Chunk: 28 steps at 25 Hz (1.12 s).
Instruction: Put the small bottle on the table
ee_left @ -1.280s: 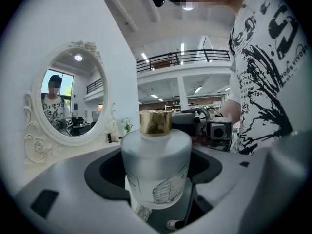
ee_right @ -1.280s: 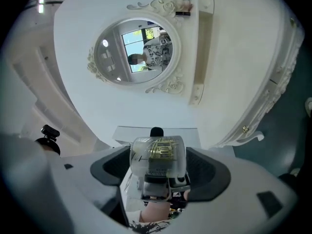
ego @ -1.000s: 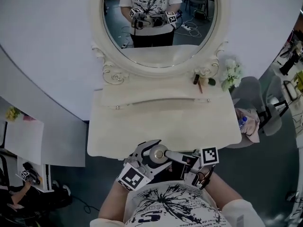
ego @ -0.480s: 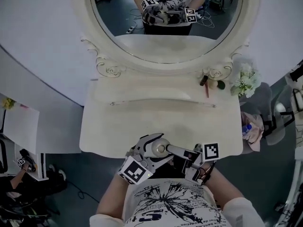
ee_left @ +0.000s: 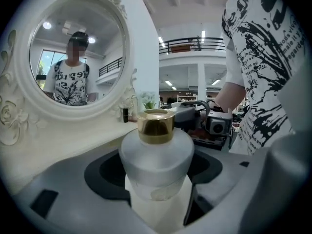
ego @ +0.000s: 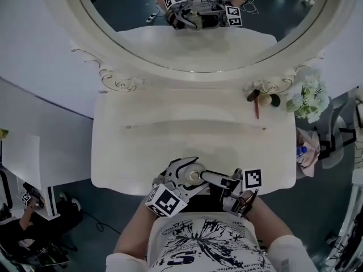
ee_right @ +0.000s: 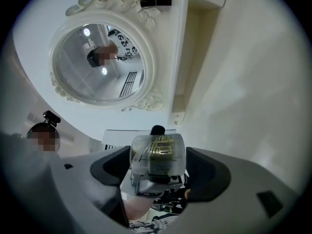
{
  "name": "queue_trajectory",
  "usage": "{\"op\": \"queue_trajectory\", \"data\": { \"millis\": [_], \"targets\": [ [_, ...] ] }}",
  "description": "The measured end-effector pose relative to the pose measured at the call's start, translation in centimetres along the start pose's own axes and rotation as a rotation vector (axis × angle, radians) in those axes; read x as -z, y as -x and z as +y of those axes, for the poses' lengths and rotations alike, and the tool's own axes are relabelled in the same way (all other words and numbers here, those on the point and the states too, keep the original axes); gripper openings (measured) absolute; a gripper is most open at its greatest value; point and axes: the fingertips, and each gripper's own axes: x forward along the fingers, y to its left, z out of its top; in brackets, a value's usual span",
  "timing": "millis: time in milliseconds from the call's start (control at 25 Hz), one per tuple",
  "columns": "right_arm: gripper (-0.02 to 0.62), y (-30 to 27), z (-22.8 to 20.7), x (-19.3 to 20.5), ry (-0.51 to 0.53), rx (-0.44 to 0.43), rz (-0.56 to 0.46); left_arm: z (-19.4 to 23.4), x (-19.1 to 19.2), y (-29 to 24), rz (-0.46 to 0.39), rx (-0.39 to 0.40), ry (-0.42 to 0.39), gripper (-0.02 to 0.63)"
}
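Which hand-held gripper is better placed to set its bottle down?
Likely left: the left hand-held gripper holds a frosted gold-capped bottle upright over the white dressing table; the right hand-held gripper, with a clear bottle, is rolled sideways.

**Two bottles held over the worktop's near edge**

Your left tool [ee_left: 155, 189] is clamped on the frosted bottle [ee_left: 155, 160]. It is white and round-shouldered, with a gold collar, and it lies on its side over the middle of the worktop's [ego: 142, 152] near edge. Your right tool [ee_right: 158, 172] grips the small clear bottle [ee_right: 158, 155], which has gold latticework inside and sits just beside the frosted one.
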Motion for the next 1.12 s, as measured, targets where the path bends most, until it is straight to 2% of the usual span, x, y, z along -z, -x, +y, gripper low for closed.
{"op": "queue_trajectory", "data": {
  "millis": [200, 360, 600, 840, 960, 1120],
  "targets": [
    [0.368, -0.3, -2.3, -0.8, -0.02, 0.031, 0.012, 0.9, 2.3, -1.2, 0.023, 0.011, 0.033, 0.348],
    [0.36, -0.4, -4.4, -1.4, -0.017, 0.089, 0.003, 1.4, 4.6, -1.9, 0.077, 0.016, 0.017, 0.348],
    [0.356, 0.1, -6.9, -1.8, -0.054, 0.149, -0.041, 1.6, 6.8, -3.2, 0.088, 0.031, 0.074, 0.348],
    [0.356, 1.2, -8.0, -2.5, -0.039, 0.189, -0.083, 1.5, 7.9, -4.7, 0.143, 0.002, 0.096, 0.348],
    [0.343, 1.4, -8.1, -2.7, -0.003, 0.208, -0.092, 1.3, 8.7, -5.0, 0.181, -0.014, 0.076, 0.348],
    [0.337, 1.5, -7.9, -3.0, 0.011, 0.212, -0.102, 1.6, 8.6, -5.2, 0.173, -0.051, 0.074, 0.348]
  ]
}}
